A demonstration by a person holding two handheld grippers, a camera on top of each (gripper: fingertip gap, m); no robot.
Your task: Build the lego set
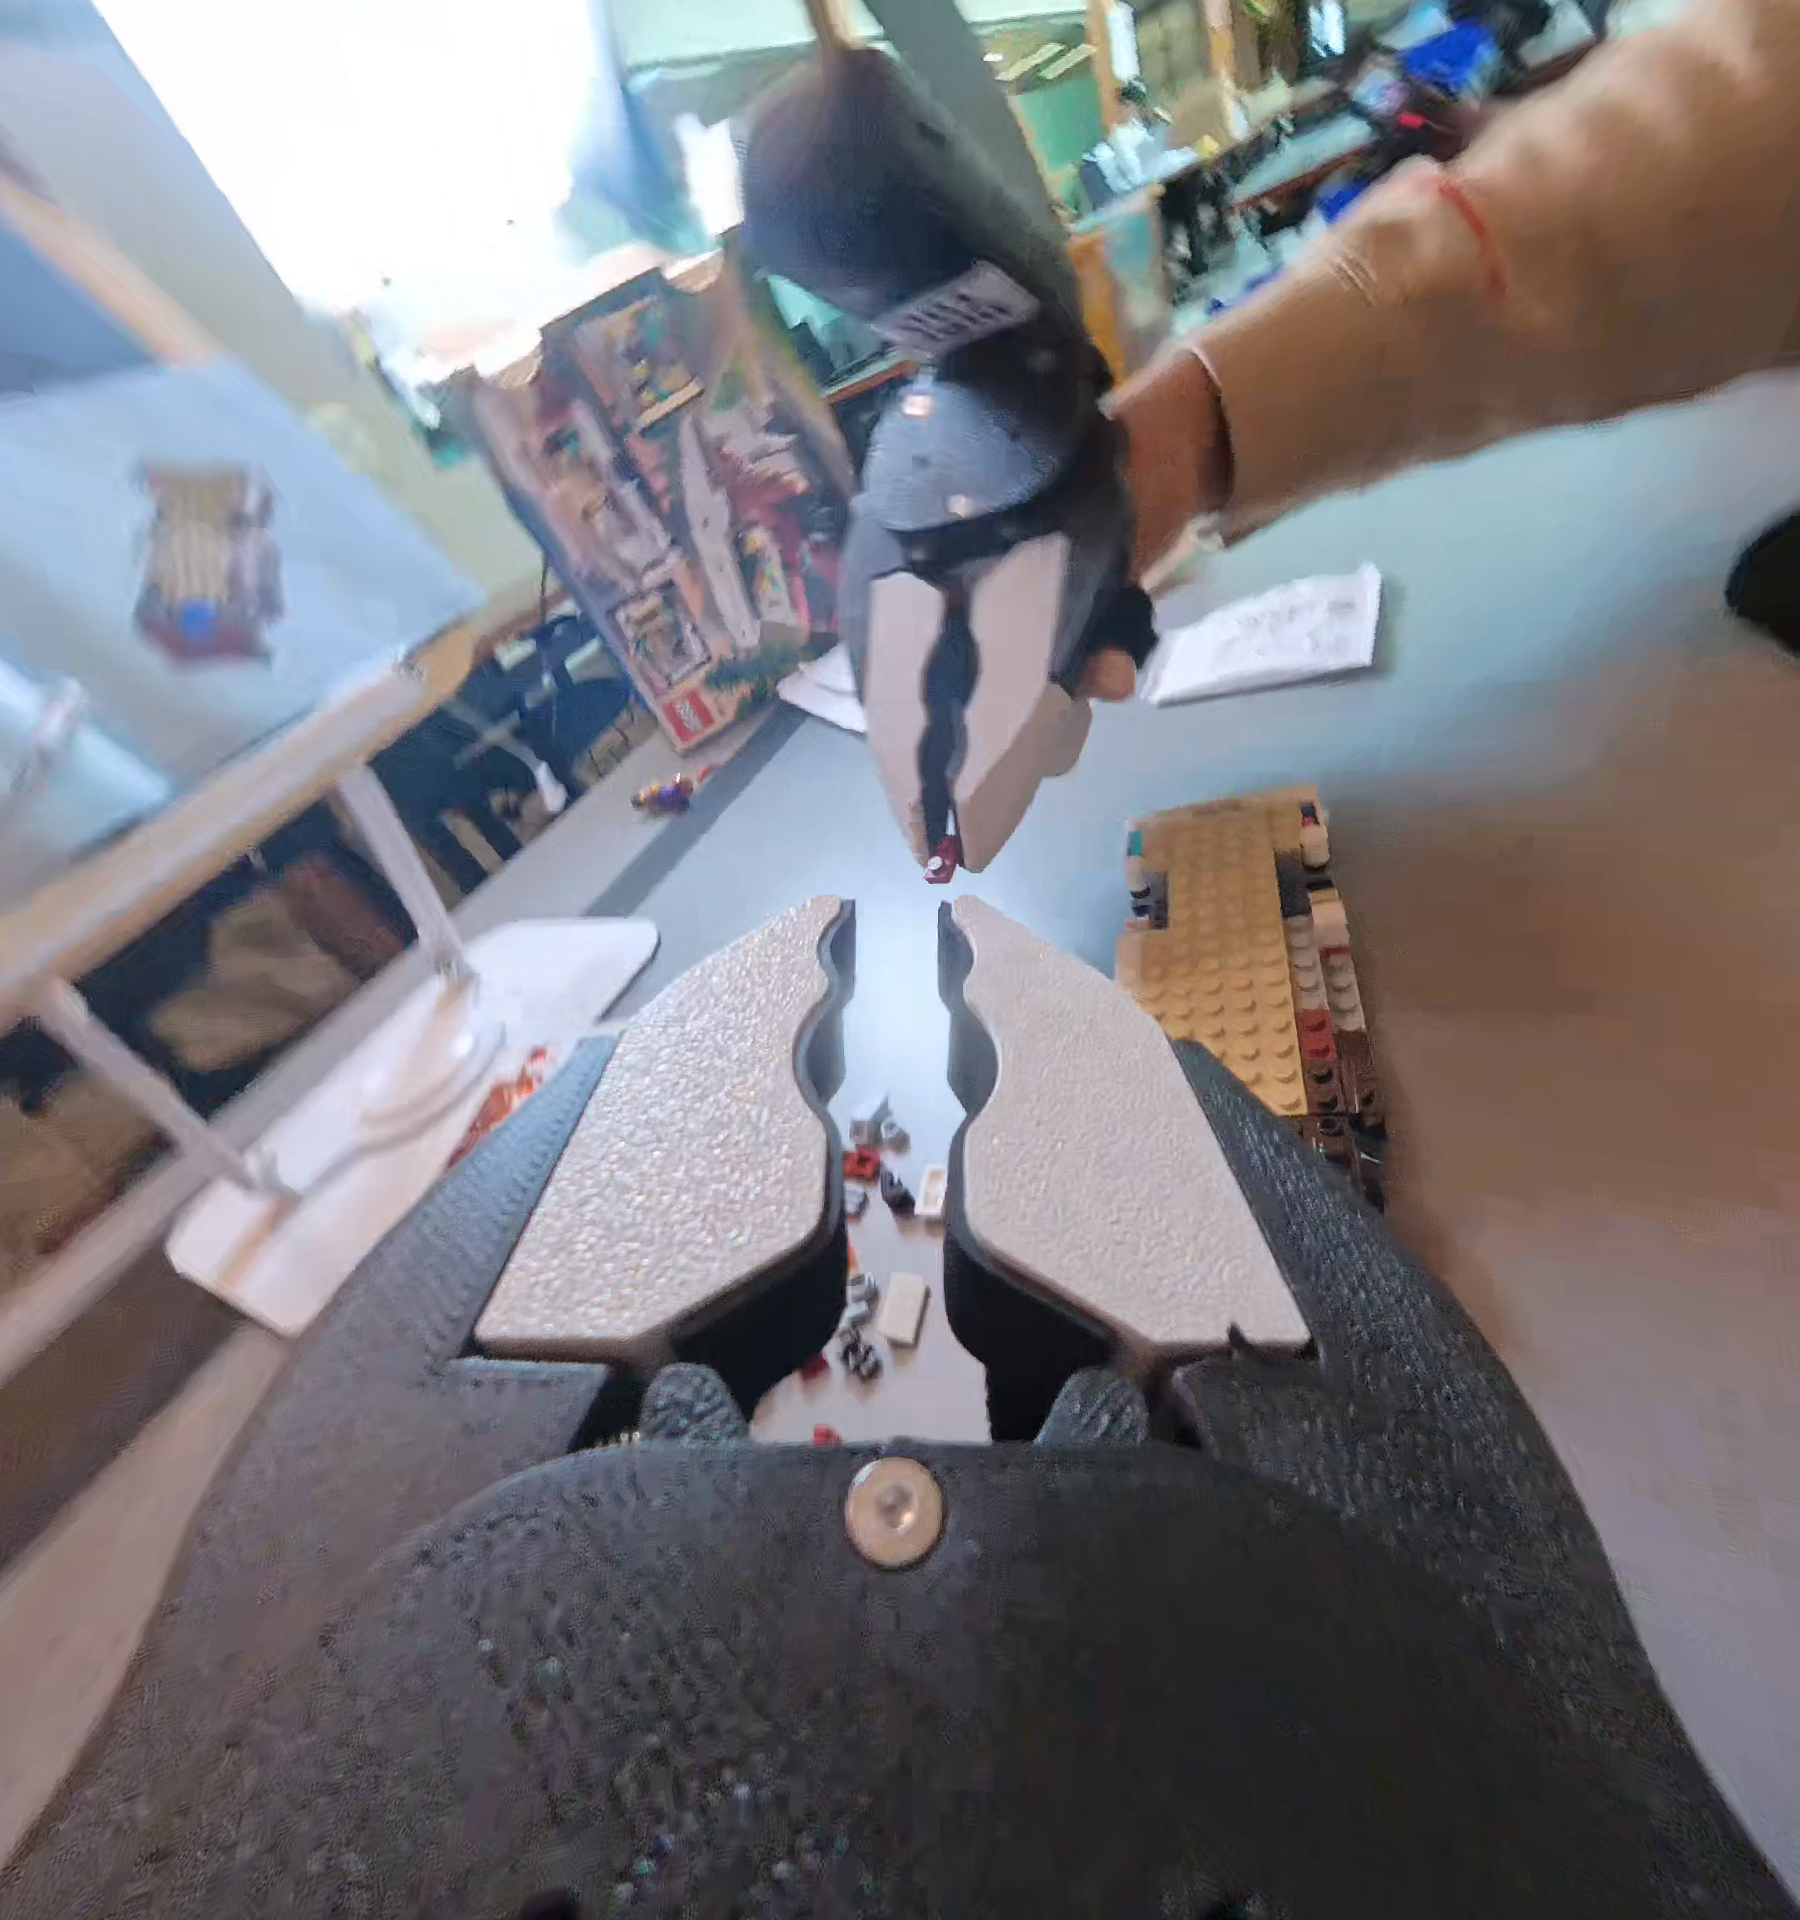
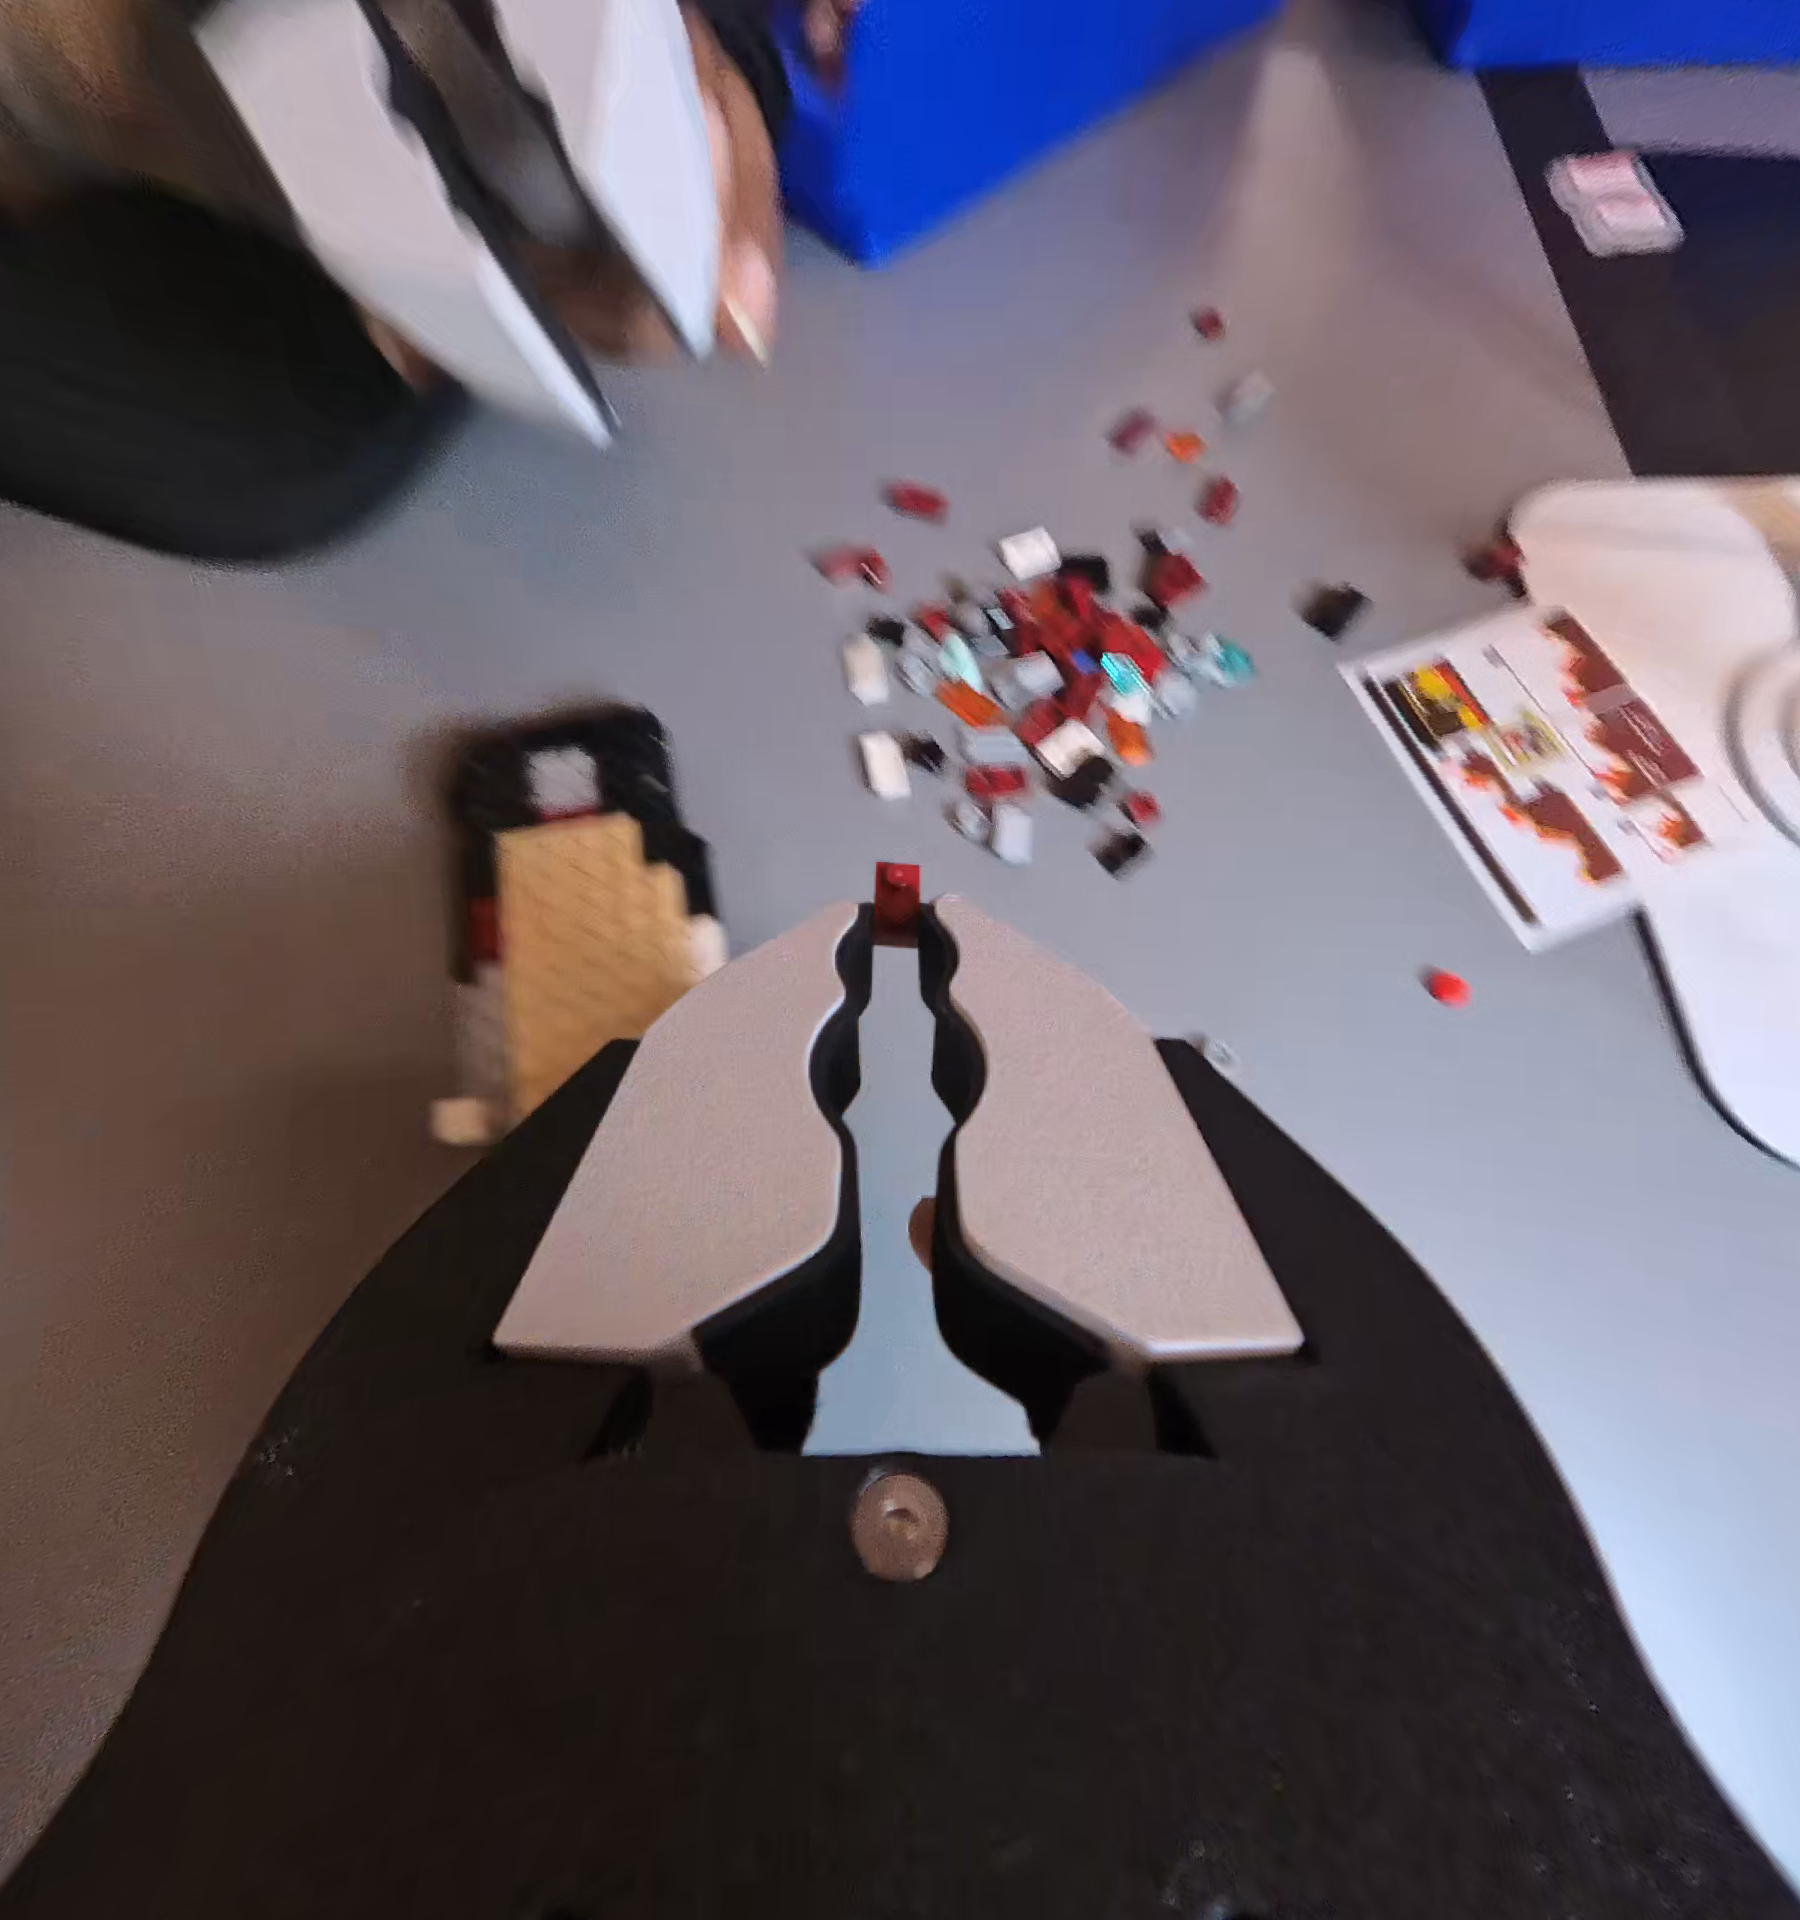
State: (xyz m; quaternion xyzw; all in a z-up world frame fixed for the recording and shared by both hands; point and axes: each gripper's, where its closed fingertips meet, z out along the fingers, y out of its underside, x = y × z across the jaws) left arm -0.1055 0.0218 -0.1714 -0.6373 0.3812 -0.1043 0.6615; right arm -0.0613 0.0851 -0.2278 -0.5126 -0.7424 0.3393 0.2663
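Observation:
My right gripper (image 2: 897, 914) is shut on a small dark red brick (image 2: 897, 896), which sticks out beyond the fingertips above the grey table. The left wrist view shows the same gripper (image 1: 940, 847) from the front, the red brick (image 1: 944, 858) pinched at its tips. My left gripper (image 1: 897, 914) is open with nothing between its fingers; it sits just below and facing the right gripper's tips. It also shows at the top left of the right wrist view (image 2: 605, 395), blurred. A tan studded build with black, white and red edges (image 2: 589, 925) lies on the table left of my right gripper.
A pile of small loose bricks (image 2: 1041, 675) lies on the grey table (image 2: 1291, 1143). An instruction booklet (image 2: 1540, 769) and a white stand base (image 2: 1758, 935) are at the right. A picture box (image 1: 667, 499), white papers (image 1: 1270, 634) and a clear stand (image 1: 387, 1039) show in the left wrist view. Across from one pair of fingers to the other is roughly 9 cm.

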